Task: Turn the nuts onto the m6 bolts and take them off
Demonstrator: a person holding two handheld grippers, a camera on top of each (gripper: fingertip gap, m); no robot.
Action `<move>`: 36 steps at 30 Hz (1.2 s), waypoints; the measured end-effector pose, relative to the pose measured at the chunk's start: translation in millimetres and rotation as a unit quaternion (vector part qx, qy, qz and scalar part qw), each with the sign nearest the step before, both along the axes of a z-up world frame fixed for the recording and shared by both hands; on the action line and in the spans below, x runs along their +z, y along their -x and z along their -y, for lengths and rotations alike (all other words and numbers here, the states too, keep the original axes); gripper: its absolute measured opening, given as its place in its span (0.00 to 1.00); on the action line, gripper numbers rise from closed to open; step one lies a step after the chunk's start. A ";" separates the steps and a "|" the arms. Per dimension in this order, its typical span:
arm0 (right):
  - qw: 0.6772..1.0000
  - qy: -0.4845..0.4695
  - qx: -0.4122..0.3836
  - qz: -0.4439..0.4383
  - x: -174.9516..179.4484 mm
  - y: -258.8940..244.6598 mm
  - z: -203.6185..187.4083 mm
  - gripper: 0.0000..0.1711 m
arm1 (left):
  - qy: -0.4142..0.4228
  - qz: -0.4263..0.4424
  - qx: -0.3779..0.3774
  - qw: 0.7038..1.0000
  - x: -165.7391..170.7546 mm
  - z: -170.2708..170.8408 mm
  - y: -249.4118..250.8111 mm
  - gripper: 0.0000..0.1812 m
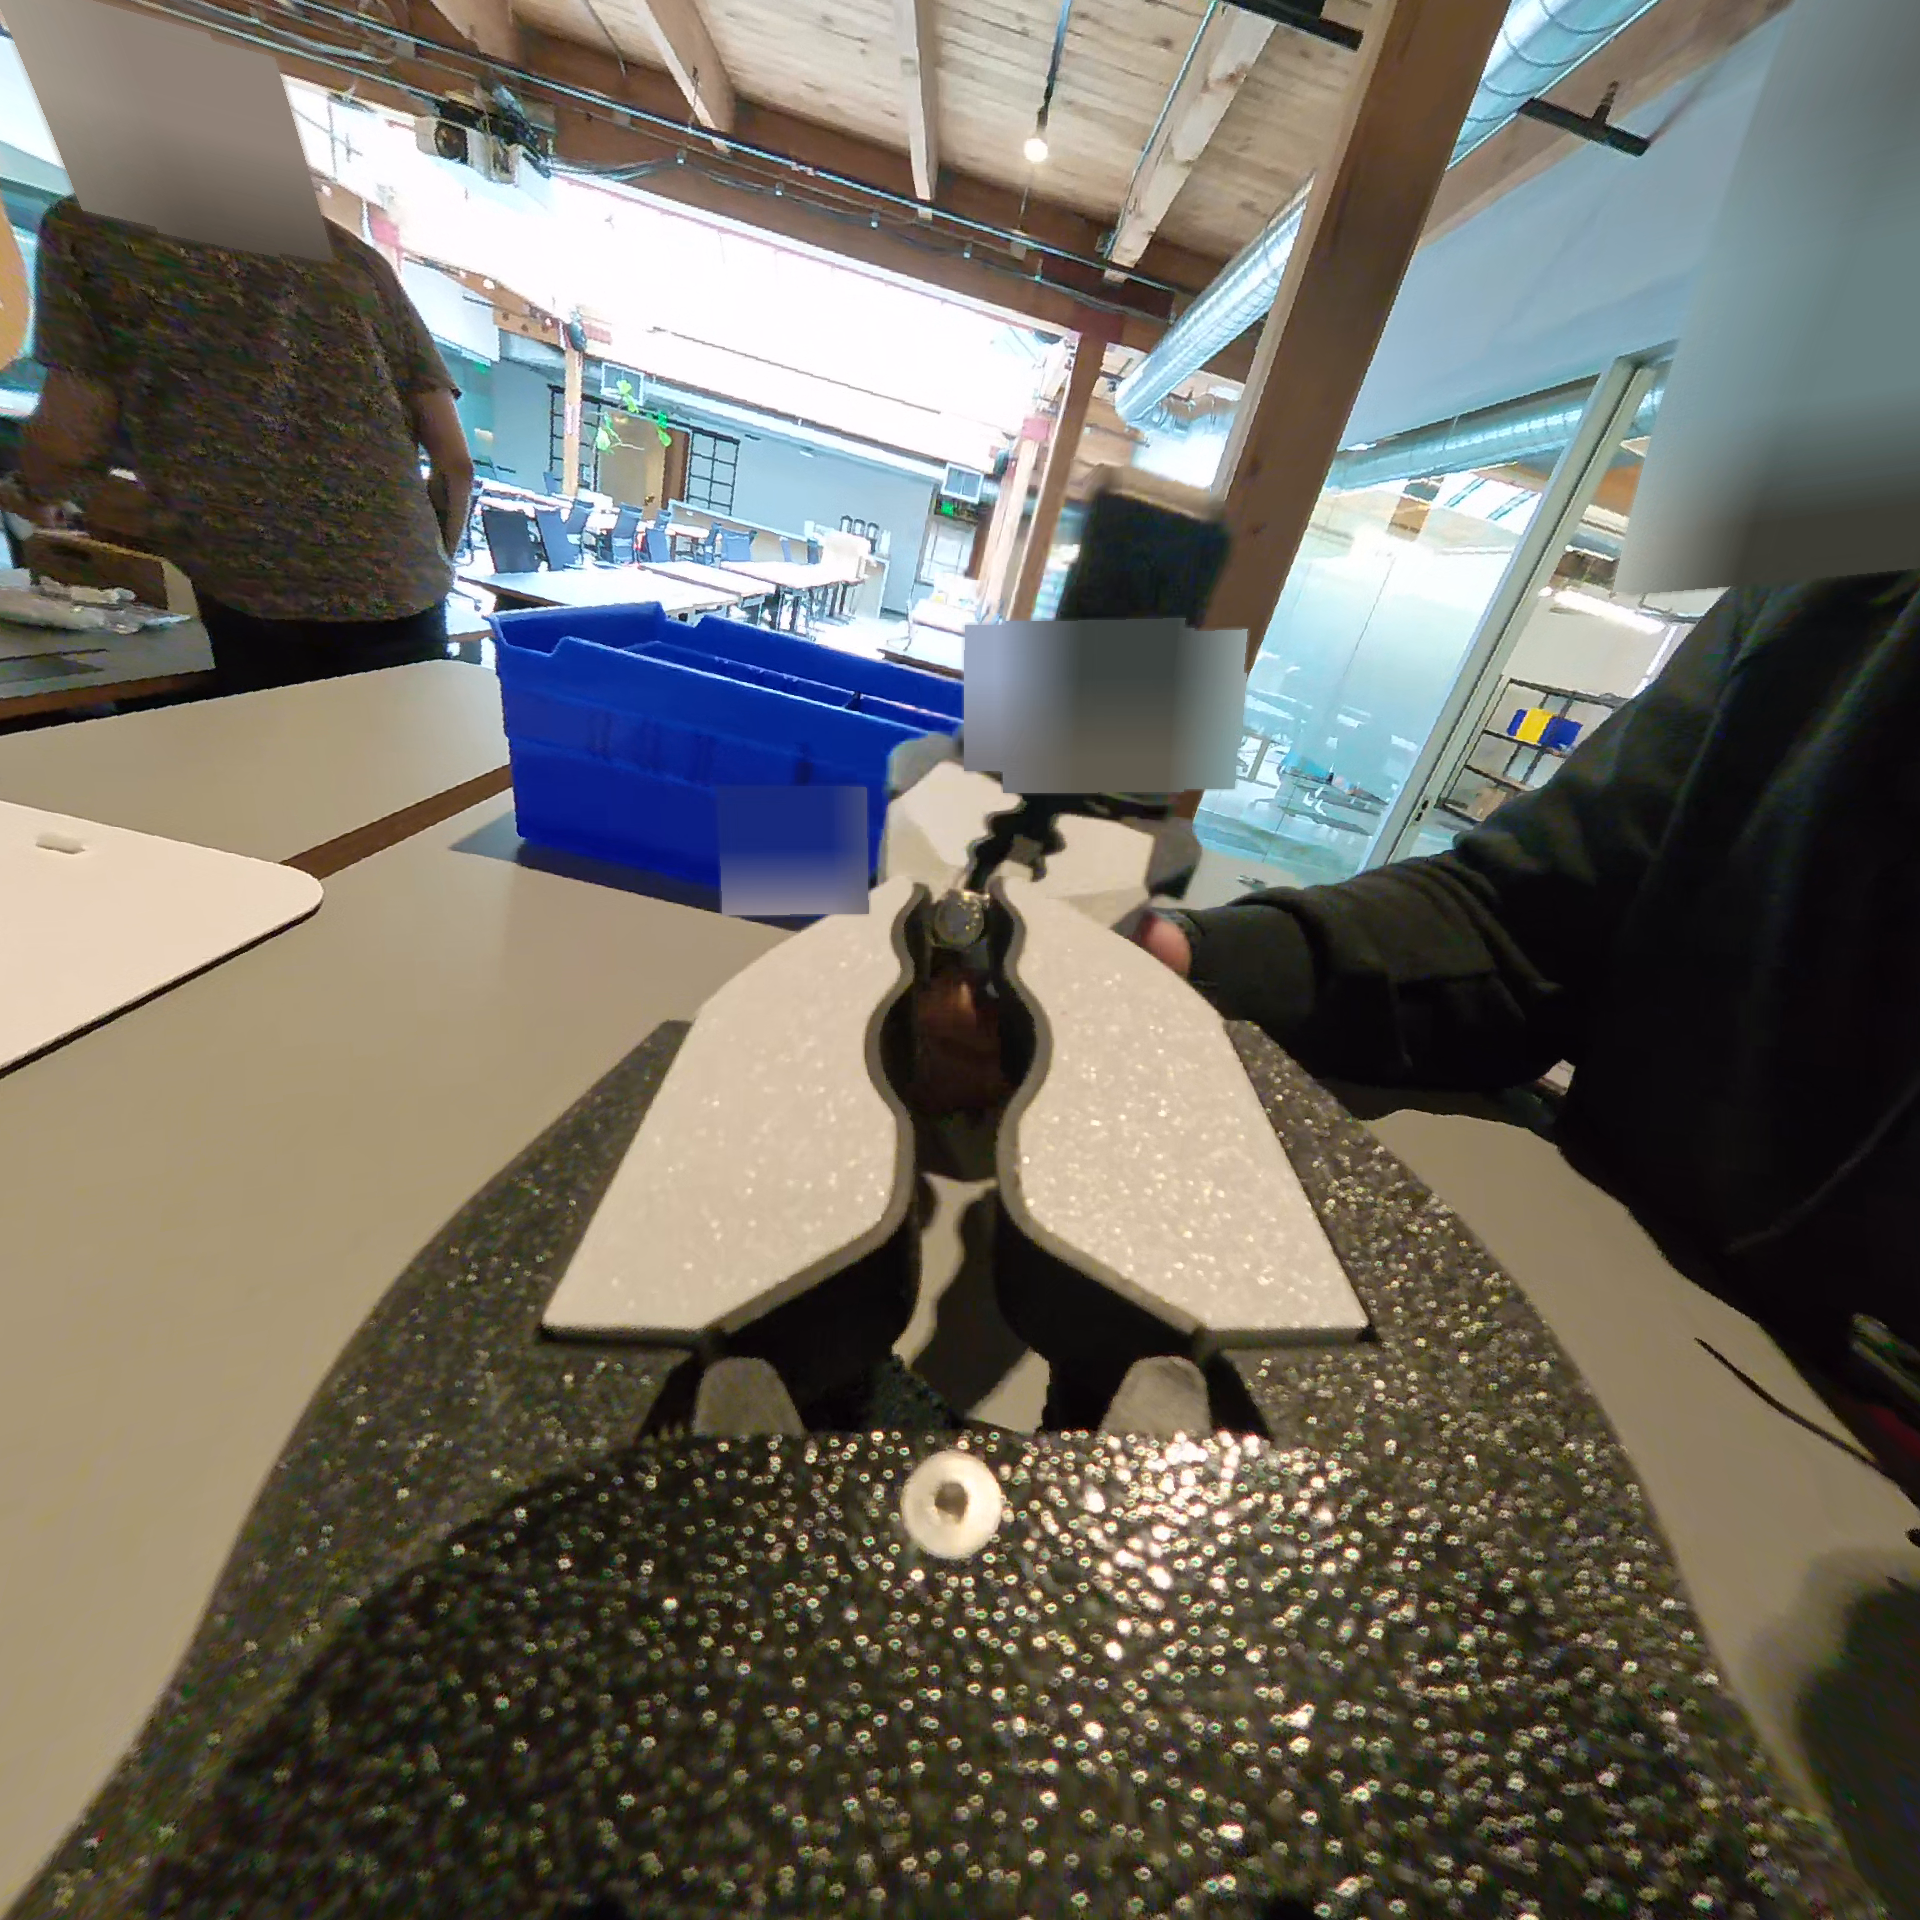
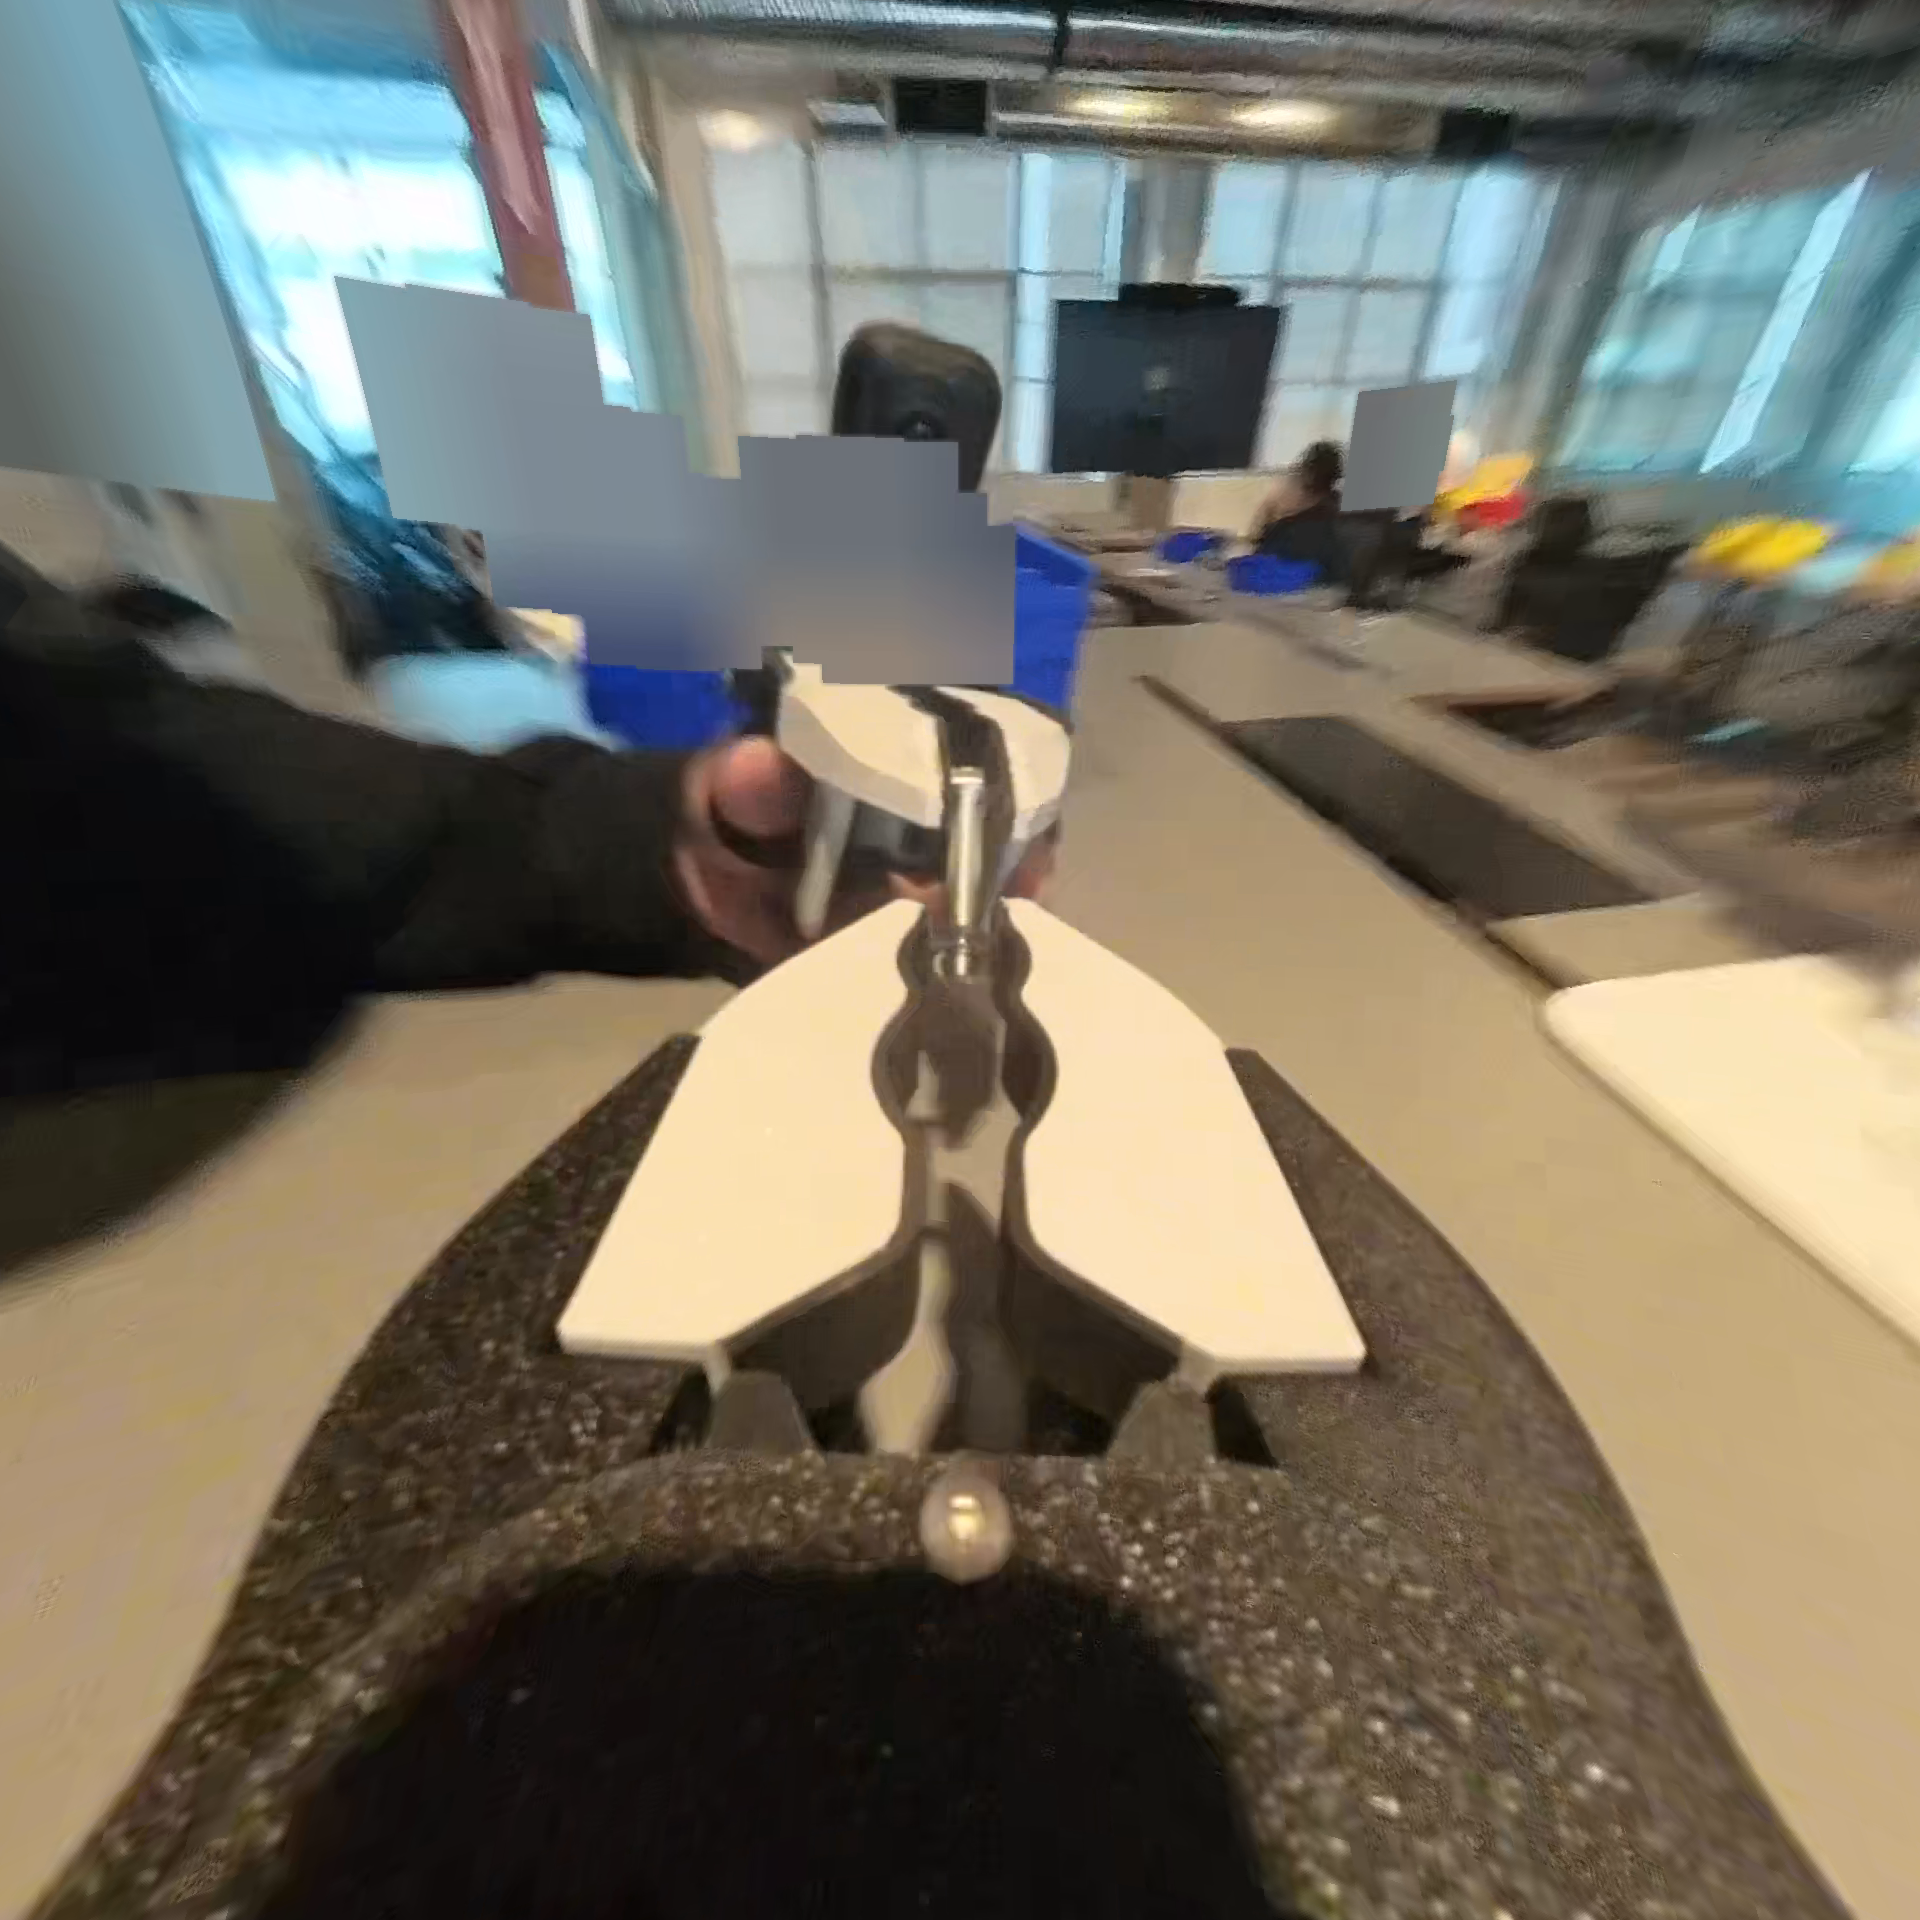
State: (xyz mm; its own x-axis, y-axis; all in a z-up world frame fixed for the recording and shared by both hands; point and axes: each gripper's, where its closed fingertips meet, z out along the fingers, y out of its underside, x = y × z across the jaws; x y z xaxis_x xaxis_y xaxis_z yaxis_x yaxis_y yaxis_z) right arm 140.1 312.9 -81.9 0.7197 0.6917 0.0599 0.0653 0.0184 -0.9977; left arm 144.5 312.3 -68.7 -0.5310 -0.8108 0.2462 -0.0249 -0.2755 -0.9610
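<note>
Grey table (image 1: pixel 260 1143) – blue bin (image 1: pixel 644 769) behind; timber-beamed open office.

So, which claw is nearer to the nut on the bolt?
Right. The right claw is shut on what looks like the nut, at one end of the bolt. The left claw grips the bolt's other end, apart from the nut.

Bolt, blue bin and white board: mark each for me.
bolt (image 2: pixel 964 862): right wrist view, middle of its silver shank.
blue bin (image 1: pixel 623 769): left wrist view, its near side wall.
white board (image 1: pixel 135 925): left wrist view, bare top surface near its rounded corner.
</note>
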 end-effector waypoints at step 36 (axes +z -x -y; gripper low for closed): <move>0.977 -0.138 -0.095 0.134 3.3 0.0 -1.0 0.14 | 0.012 0.020 -0.005 1.000 5.6 -1.7 4.2 0.05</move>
State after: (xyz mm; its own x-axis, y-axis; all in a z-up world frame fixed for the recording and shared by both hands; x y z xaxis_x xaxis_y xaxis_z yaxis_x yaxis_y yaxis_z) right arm 140.1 313.9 -78.6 0.7668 0.4772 0.4293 0.3518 0.2469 -0.9029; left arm 140.3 314.0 -63.1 -0.5490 -0.7994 0.2442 0.0112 -0.2991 -0.9542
